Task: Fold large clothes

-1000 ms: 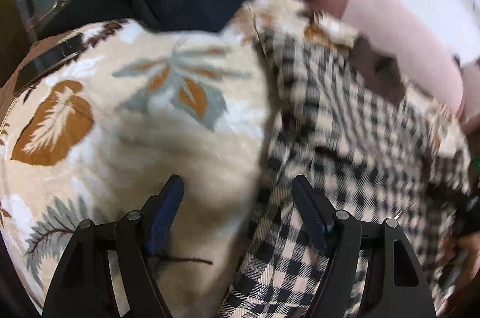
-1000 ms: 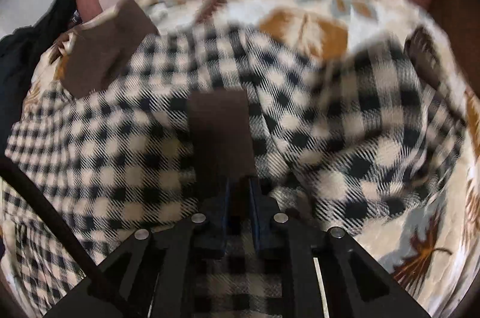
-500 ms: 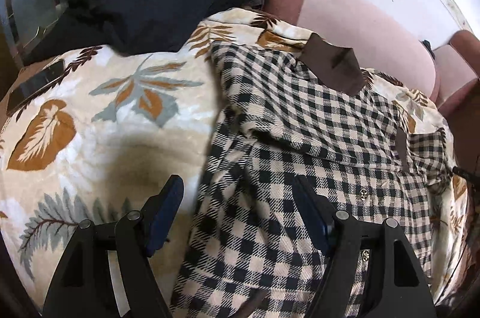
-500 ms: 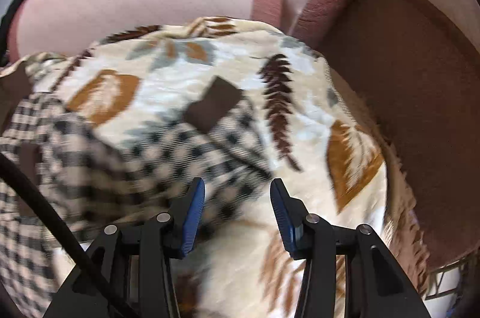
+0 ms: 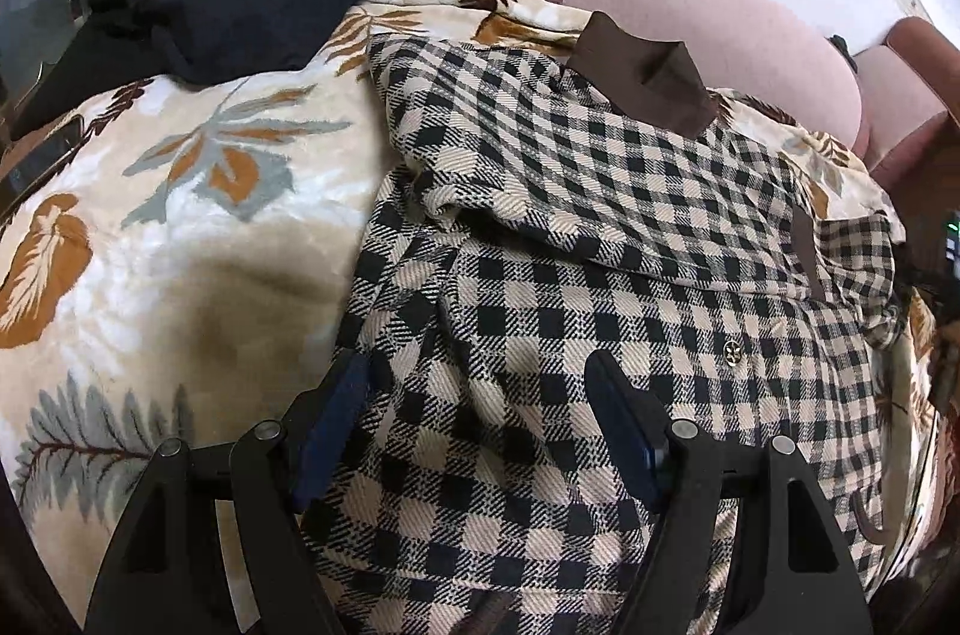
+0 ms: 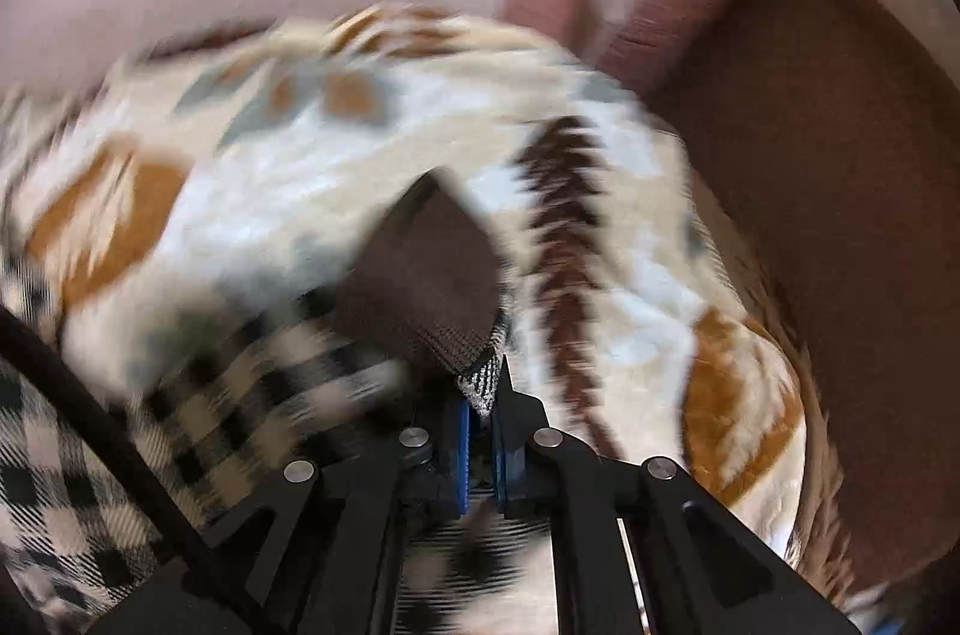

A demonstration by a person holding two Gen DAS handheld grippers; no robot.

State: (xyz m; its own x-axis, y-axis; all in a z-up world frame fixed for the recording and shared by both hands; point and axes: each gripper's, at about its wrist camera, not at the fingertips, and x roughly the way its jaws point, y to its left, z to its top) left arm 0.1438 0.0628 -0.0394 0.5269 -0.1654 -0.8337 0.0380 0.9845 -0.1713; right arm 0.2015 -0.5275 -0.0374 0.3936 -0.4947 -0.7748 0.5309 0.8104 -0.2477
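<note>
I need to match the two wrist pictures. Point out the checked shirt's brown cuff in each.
Left wrist: brown cuff at far right, on the checked shirt.
Right wrist: centre, just above the shut right gripper pinching it.
Shared landmark: the leaf blanket.

So half a second back the right gripper [image 6: 480, 413] had its jaws spread wide over the sleeve end, and now they're pinched tight on the edge of the checked shirt [image 5: 570, 287], right at the brown cuff [image 6: 429, 275], which stands up just past the fingertips. A second ago it was also clamped, but on a brown patch in the middle of the garment, so it let go and re-grabbed further along. Over on the left, the left gripper [image 5: 480, 413] now sits with the plaid fabric between its spread fingers, where a second ago it straddled the shirt's edge and the leaf-print blanket [image 5: 180, 227].
</note>
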